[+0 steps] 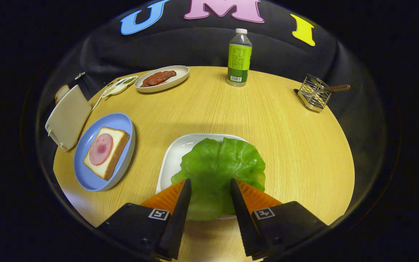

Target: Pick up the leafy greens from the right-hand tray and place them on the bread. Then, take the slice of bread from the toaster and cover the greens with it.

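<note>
Gripper view has the round wooden table (286, 138), then the white tray (173, 160) with the green lettuce leaf (218, 163). The gripper (210, 185) hovers spread wide astride it, holding nothing, probably lining up the grab. Ham-topped bread slice (106, 153) waits on the left blue plate (122, 122), so it's a short carry.

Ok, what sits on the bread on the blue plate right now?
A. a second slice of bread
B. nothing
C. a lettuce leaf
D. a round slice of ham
D: a pink ham slice lies on the bread; the lettuce is on the white tray between the open tongs.

Green lettuce leaf (218, 171) lies on a white tray (171, 160). Beside that tray, a blue plate (116, 122) holds pale bread (113, 151) with pink ham (100, 149).
</note>
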The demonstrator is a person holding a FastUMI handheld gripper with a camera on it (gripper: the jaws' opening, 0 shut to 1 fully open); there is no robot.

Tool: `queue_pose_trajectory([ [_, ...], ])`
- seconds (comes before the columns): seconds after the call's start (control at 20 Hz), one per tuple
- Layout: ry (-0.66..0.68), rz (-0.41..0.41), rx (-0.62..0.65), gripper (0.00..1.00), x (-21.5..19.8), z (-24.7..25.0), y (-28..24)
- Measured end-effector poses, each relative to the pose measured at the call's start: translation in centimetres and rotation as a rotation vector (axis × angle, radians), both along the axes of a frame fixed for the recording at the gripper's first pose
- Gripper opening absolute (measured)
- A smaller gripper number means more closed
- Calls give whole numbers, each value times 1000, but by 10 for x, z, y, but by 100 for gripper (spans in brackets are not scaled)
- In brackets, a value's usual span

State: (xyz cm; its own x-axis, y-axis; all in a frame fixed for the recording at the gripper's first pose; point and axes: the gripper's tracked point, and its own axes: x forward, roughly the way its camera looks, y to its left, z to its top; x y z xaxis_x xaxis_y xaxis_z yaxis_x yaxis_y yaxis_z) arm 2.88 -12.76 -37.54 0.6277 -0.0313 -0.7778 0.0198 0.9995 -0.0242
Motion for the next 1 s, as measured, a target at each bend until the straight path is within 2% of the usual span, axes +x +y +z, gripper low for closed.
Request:
queue_pose_trajectory([
  [0.05,3,14,3,62,-1,0,1],
  [0.2,0,20,13,27,0,2,-2],
  [0.3,16,19,26,14,-2,1,-1],
  [0.4,28,47,37,14,-2,3,1],
  [0.45,35,69,46,6,-3,1,3],
  [0.6,65,88,81,5,-5,4,4],
  [1.0,-6,101,42,5,-1,59,13],
])
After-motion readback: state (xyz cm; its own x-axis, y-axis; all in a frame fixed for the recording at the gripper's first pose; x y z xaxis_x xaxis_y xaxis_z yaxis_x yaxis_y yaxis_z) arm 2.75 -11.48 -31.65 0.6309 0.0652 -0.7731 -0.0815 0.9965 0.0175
